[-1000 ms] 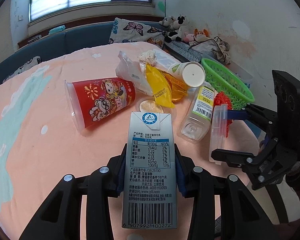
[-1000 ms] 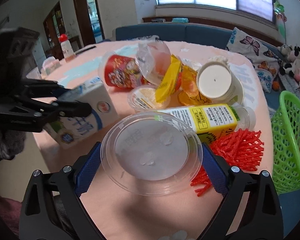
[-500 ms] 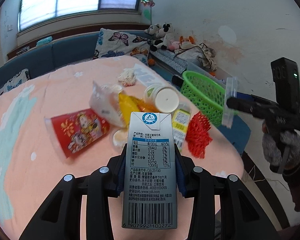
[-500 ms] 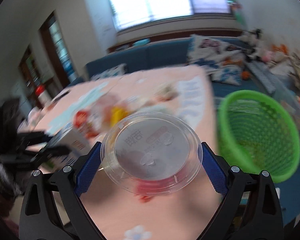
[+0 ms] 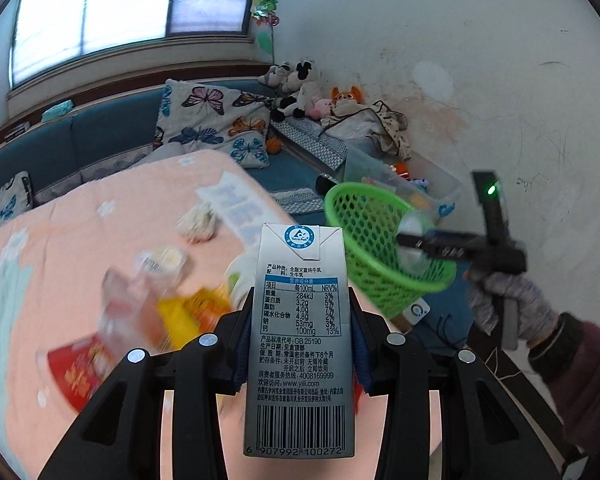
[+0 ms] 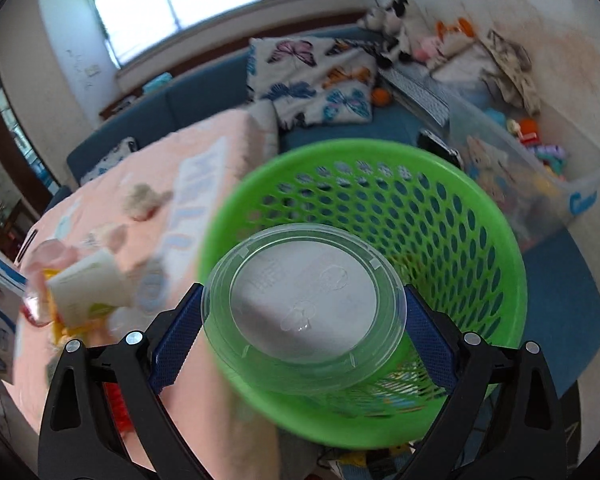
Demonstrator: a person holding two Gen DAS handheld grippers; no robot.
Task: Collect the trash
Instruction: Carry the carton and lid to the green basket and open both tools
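trash is on the move: clear plastic lid, clamped between the right gripper fingers, has swung off the desk and now hangs over the green basket mouth, so a drop looks next. milk carton rose too, pinched in the left gripper. red cup and wrappers still wait on the desk.

Home living room, sofa, plush toys
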